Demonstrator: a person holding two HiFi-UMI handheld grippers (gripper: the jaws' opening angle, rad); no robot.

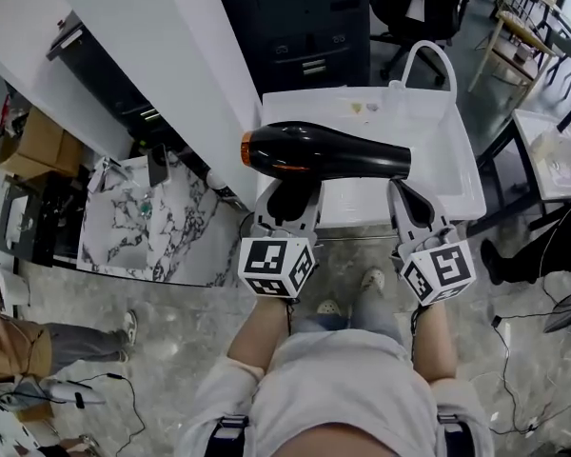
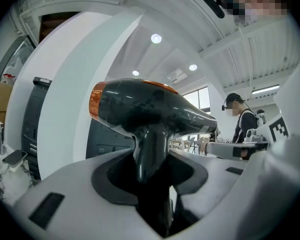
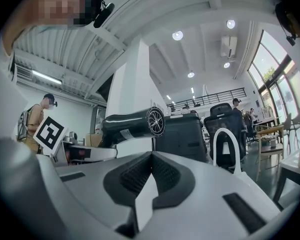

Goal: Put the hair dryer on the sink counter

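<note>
A black hair dryer [image 1: 324,150] with an orange ring at its nozzle lies level in front of me, nozzle to the left. My left gripper [image 1: 290,203] is shut on its handle; in the left gripper view the handle [image 2: 151,154] runs down between the two jaws. To its right, my right gripper [image 1: 406,203] stands under the dryer's rear end, shut and holding nothing. In the right gripper view the dryer's rear grille [image 3: 155,121] shows up and to the left of that gripper [image 3: 151,156]. A marble sink counter [image 1: 186,241] lies below at the left.
A white basin-like top [image 1: 428,150] with a white arched loop [image 1: 428,53] stands straight ahead, beneath the dryer. Behind it is a black cabinet [image 1: 305,27]. A white column [image 1: 162,55] rises at the left. A person [image 1: 38,346] stands at lower left; cables [image 1: 523,388] lie on the floor.
</note>
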